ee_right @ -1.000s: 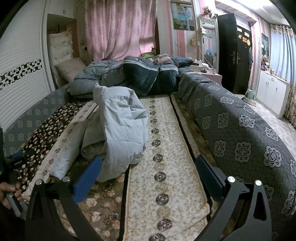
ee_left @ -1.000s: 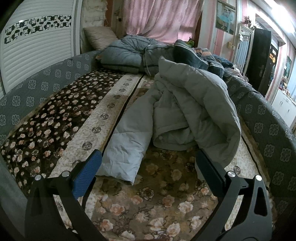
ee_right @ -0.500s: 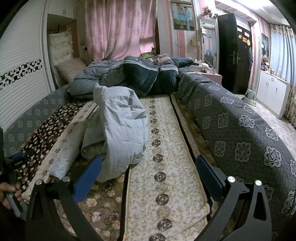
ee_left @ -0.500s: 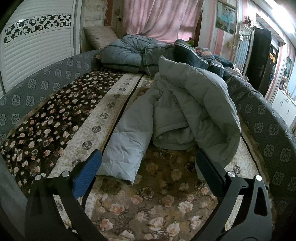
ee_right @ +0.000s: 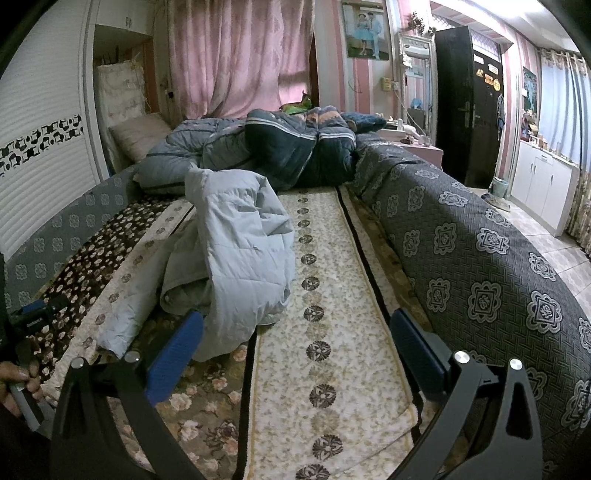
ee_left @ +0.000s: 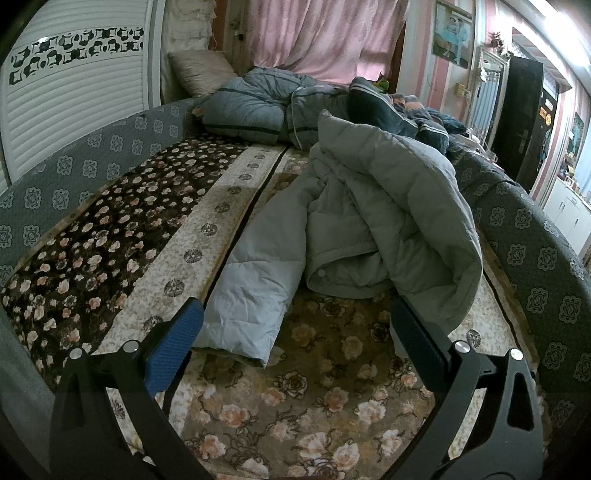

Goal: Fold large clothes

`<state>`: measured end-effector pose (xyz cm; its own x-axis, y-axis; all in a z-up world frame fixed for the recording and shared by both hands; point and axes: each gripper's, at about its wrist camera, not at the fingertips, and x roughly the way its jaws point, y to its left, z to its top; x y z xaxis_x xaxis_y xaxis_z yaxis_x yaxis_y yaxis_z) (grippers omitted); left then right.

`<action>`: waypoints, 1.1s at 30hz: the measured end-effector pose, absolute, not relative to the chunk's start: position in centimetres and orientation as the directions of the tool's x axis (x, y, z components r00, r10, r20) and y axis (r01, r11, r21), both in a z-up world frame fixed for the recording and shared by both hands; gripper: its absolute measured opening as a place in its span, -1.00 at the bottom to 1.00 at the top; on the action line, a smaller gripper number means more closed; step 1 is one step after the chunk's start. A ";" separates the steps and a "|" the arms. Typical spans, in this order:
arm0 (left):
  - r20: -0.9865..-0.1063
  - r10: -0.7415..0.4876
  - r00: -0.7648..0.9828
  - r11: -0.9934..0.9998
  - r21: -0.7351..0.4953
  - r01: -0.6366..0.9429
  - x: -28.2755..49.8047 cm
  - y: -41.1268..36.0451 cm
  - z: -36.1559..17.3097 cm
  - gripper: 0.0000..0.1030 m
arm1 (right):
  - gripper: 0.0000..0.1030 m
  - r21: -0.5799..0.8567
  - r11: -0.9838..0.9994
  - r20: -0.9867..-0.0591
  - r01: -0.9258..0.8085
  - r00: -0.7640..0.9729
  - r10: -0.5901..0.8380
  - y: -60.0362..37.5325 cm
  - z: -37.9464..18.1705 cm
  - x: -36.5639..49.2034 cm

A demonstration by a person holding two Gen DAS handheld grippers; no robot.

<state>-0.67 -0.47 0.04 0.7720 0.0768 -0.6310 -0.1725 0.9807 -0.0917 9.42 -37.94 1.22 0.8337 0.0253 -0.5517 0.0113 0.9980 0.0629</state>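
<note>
Both claws still gape above jacket (ee_left: 373,206).

A lived-in home bedroom here: a wide bed (ee_left: 110,236) under floral blankets, rumpled quilts (ee_right: 280,147) heaped by a pillow (ee_left: 201,72), pink curtains (ee_right: 240,55) behind, a framed portrait (ee_right: 366,29) on the wall.
</note>
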 end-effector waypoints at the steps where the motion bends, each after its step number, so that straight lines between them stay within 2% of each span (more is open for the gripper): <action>1: -0.631 0.077 0.772 0.981 -0.092 -0.173 -0.7 -0.5 0.0 0.94 | 0.96 0.062 0.998 -0.552 0.013 0.834 0.024 -38.0 1.1 9.4; 27: -0.645 0.092 0.758 0.972 -0.106 -0.209 -0.7 0.1 -0.3 0.94 | 0.96 0.055 0.998 -0.554 0.044 0.833 -0.007 -39.0 0.6 9.3; 33: -0.643 0.116 0.757 0.966 -0.103 -0.236 -0.4 0.8 -0.8 0.94 | 0.96 -0.020 0.995 -0.579 0.102 0.810 -0.095 -38.4 0.5 9.9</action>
<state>-0.38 0.75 -0.79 0.7566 0.1160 -0.6435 -0.2358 0.9663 -0.1031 9.92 -38.42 0.52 0.8099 -0.0952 -0.5787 0.1025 0.9945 -0.0202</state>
